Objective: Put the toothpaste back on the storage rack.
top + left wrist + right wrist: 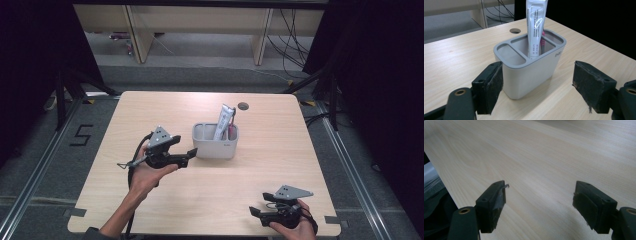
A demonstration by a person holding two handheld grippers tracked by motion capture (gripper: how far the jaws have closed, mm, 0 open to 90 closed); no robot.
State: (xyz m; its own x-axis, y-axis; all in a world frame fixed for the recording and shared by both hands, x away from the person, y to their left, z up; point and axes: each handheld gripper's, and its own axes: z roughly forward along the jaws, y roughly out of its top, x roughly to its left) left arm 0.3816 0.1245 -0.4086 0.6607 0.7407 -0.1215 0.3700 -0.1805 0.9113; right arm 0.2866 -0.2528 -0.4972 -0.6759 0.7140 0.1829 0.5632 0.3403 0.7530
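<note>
With jaws apart, the left tool (537, 85) should straddle the grey holder (529, 72) squarely, while the right tool (539, 205) waits apart near the worktop's (150, 200) front edge.

A black "5" on the floor (81, 135) (left of the table (150, 200)); holder's (531, 72) small wordmark illegible

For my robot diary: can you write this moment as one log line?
left gripper: open, at grey holder | packet: upright inside | right gripper: open over table
</note>
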